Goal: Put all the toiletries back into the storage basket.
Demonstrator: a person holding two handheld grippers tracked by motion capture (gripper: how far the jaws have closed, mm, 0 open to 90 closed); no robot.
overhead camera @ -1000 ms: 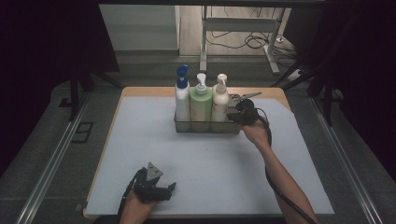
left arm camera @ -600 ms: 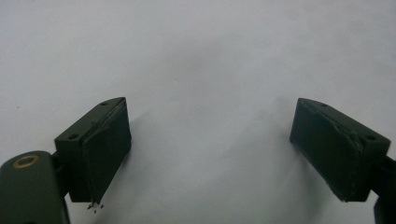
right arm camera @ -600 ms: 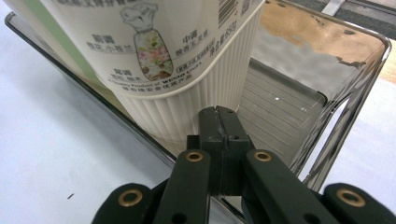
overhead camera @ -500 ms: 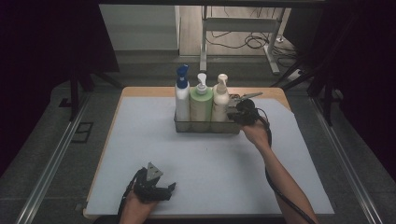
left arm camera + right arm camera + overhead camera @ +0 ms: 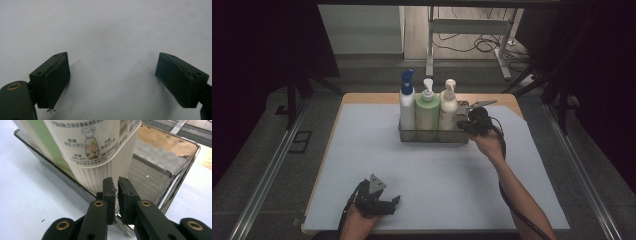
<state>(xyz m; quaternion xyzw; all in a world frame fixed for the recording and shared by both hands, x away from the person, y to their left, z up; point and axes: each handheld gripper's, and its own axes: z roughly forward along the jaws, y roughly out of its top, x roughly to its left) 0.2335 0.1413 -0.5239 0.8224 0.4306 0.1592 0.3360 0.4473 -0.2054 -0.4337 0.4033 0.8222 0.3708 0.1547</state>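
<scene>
Nearest you, your left hand-held gripper sits at the bench's near edge, left of the middle. Its jaws are spread wide over bare bench with nothing between them, so it's not in play right now.

The action is all at the far end. Your right hand-held gripper is at the right end of the metal tray, which stands near the far edge of the bench, about the middle. In the right gripper view the jaws are almost together with just a sliver of gap, and they've only just started to part. They sit astride the tray's front rim, but I can't tell if the pads actually pinch it.

The tray runs long-ways left to right along that far edge. Inside, three pump bottles stand upright in a row: blue-capped bottle at the left, green bottle in the middle, cream bottle closest to your right gripper, just beyond and left of the jaw tips. The tray's right end is bare.

I'd guess whatever comes next is a right-hand job, since it's right there and the left is well away.
</scene>
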